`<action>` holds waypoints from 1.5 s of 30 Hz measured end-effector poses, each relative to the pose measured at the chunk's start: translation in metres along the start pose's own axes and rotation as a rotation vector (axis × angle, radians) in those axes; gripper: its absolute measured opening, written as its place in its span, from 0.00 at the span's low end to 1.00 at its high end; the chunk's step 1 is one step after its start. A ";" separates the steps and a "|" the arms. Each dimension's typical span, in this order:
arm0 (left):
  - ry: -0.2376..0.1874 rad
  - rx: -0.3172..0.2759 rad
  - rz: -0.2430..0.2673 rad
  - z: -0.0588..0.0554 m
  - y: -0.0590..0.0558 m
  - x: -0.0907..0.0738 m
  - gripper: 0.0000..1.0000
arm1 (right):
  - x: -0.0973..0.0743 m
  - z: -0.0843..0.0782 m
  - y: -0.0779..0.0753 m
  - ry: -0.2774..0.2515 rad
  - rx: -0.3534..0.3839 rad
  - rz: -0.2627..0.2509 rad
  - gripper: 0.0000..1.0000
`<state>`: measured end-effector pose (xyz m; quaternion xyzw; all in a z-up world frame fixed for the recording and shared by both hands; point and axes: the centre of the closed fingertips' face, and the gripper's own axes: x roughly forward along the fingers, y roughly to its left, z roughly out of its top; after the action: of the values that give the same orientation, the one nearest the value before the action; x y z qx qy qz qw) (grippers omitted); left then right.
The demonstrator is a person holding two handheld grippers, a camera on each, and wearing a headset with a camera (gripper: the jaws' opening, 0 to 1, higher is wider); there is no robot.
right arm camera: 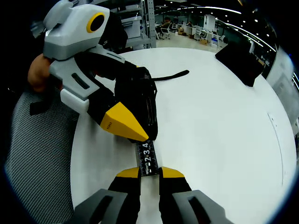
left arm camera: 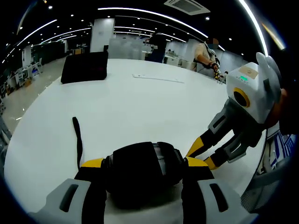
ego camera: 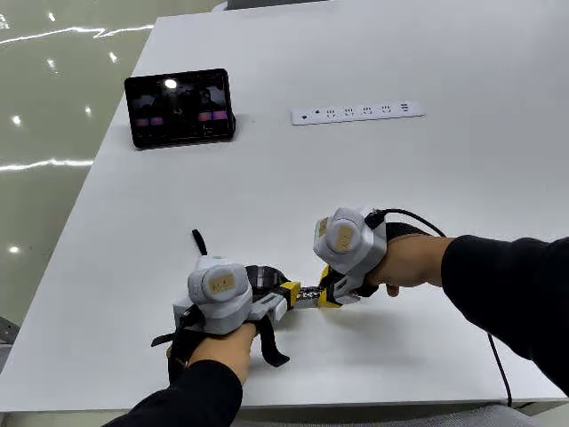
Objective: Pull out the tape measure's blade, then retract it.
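Clamping the tape measure case (left arm camera: 142, 182), the left tool (left arm camera: 144, 163) faces the right tool (right arm camera: 149, 172) pinching the blade (right arm camera: 145, 156).

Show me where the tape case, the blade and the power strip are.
tape case (left arm camera: 142, 170), left gripper view, on its black top face.
blade (right arm camera: 146, 157), right gripper view, on the numbered stretch.
power strip (ego camera: 356, 113), head view, on its middle.

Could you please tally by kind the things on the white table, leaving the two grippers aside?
Black-cased tape measure, blade slightly out: 1
Black rectangular tablet: 1
White plastic power strip: 1
Total: 3
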<state>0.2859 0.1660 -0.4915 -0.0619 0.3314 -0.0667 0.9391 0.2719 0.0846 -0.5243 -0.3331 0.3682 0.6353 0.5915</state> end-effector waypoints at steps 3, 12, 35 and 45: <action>-0.001 0.000 0.000 0.000 0.000 0.000 0.60 | 0.001 0.002 0.000 -0.004 -0.005 0.000 0.11; -0.002 -0.004 0.000 0.000 0.001 0.001 0.60 | 0.005 0.009 0.001 -0.009 0.003 -0.007 0.11; -0.004 -0.012 -0.004 0.000 0.001 0.001 0.60 | 0.015 0.031 0.003 -0.061 -0.001 0.002 0.11; -0.008 -0.009 -0.001 0.001 0.000 0.002 0.61 | 0.015 0.030 0.003 -0.066 -0.008 0.000 0.12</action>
<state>0.2880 0.1658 -0.4925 -0.0665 0.3279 -0.0652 0.9401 0.2682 0.1181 -0.5217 -0.3143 0.3457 0.6476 0.6019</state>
